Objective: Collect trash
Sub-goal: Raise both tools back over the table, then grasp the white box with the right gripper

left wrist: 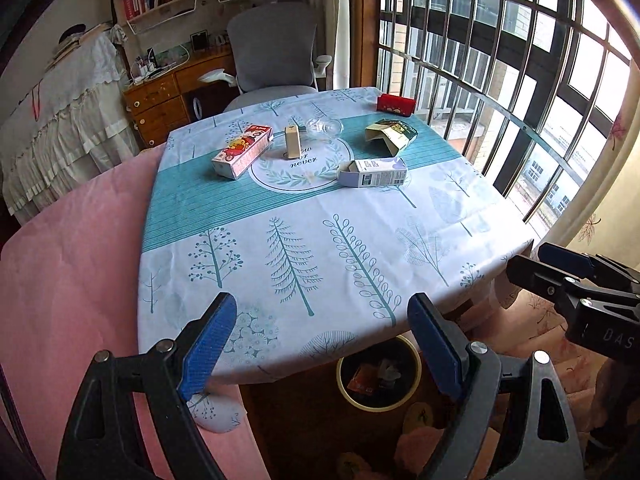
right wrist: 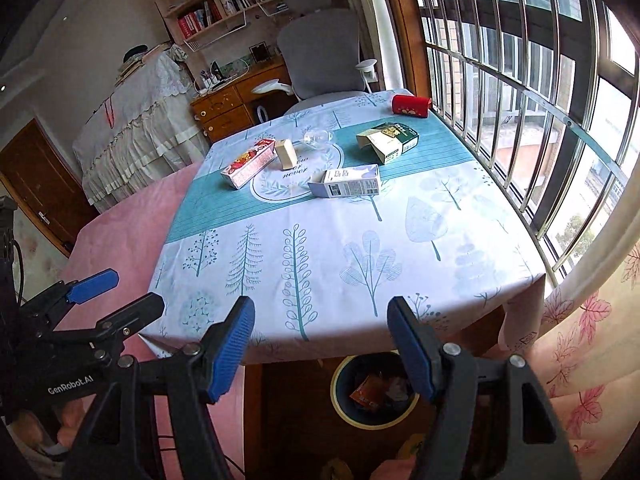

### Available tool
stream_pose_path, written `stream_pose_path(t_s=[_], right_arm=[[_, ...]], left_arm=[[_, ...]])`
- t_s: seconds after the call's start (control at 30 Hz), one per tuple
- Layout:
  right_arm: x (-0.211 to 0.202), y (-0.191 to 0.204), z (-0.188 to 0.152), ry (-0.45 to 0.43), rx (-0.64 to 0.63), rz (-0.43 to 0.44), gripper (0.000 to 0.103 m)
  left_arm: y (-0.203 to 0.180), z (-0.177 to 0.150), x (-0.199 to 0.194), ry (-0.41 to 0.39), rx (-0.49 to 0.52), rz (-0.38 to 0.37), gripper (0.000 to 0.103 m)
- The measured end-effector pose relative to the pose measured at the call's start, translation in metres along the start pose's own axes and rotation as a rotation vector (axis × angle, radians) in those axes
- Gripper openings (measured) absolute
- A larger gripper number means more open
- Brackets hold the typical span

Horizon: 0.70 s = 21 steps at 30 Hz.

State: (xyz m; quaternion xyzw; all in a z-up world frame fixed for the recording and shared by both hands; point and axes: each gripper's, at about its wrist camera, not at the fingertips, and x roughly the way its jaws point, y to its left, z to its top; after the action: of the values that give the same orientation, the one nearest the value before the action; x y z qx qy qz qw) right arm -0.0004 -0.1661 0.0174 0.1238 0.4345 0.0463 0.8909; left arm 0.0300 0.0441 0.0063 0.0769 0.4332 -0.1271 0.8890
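Several empty cartons lie on the tablecloth at the far middle: a pink box, a small cream box standing upright, a lavender box and a green box. A round bin with some trash inside stands on the floor under the near table edge. My left gripper and right gripper hover side by side over that edge, both open and empty.
A clear glass bowl and a red pouch sit at the table's far side. A grey office chair stands behind the table. A barred window runs along the right, with a pink cloth on the left.
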Motion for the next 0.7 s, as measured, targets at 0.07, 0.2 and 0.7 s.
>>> stream_pose_path(t_s=[0.07,0.2,0.7], right_arm=[[0.006,0.000,0.011,0.002,-0.023,0.002,0.069],[0.031,0.002,0.039,0.019,-0.113,-0.005,0.069],[0.192,-0.006,0.146,0.195,-0.574,0.056,0.069]], left_arm=[[0.004,0.007,0.007,0.005,-0.008,0.007,0.086],[0.009,0.023,0.027,0.036,-0.049,-0.016,0.086],[0.002,0.114,0.134,0.109,-0.286,0.130,0.086]])
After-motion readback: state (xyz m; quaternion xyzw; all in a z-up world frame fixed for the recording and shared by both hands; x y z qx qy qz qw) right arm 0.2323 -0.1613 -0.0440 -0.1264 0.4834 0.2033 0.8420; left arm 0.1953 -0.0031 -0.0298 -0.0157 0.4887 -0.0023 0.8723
